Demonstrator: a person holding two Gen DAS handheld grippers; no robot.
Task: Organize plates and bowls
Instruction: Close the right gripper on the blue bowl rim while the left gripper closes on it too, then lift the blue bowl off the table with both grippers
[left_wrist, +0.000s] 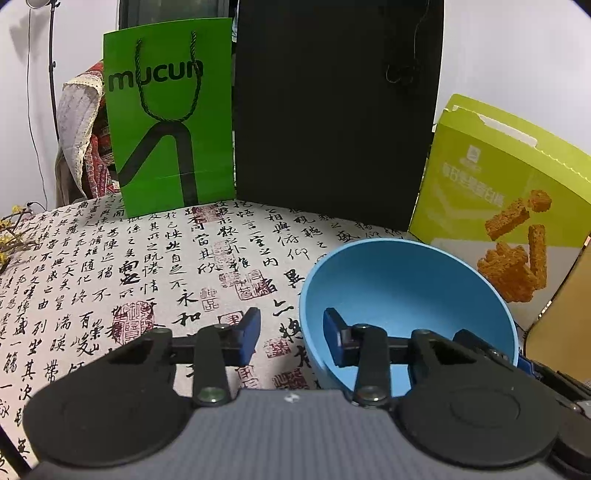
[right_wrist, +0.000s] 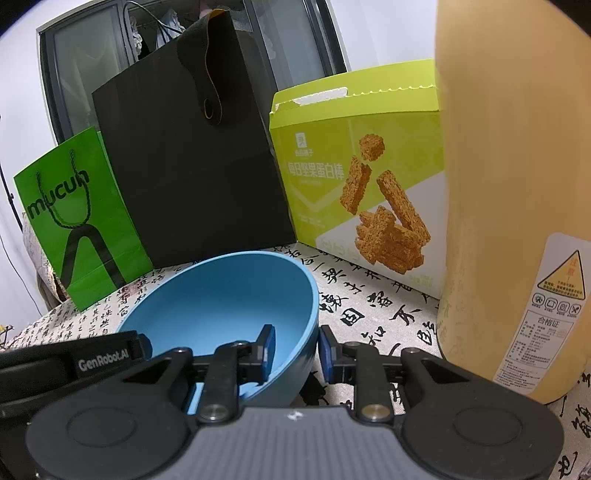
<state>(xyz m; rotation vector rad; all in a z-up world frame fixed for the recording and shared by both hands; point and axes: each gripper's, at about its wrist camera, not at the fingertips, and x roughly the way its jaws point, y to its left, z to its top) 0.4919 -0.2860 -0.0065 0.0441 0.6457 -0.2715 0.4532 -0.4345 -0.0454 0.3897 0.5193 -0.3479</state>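
Blue plastic-looking bowl (left_wrist: 402, 295), tilted, sits lower right of the left wrist view and lower centre of the right wrist view, on the calligraphy-print tablecloth (left_wrist: 147, 266). No plates visible in either view.

Left gripper (left_wrist: 291, 336): jaws moderately open, straddling the bowl's near-left rim, one pad inside the bowl, one outside over the cloth. A visible gap remains on each side of the wall; no grip made.

Right gripper (right_wrist: 293, 349): jaws narrower, straddling the bowl's right rim, one pad inside, one outside. The pads look close to the wall, but I cannot tell whether they actually pinch it.

The tilt suggests the bowl is partly lifted or propped; the base is not visible, so unconfirmed.

Surroundings: green paper bag (left_wrist: 170, 118) upper left, black bag (left_wrist: 332, 110) upper centre, snack box (right_wrist: 365, 184) behind the bowl, tall yellow container (right_wrist: 513, 184) at the right edge of the right wrist view, near the bowl.

Judgement for the step: seat both pads well below the rim before closing, so the curved wall does not slip out. Close the left evenly. Lift level with both grippers together, and keep clear of the yellow container.
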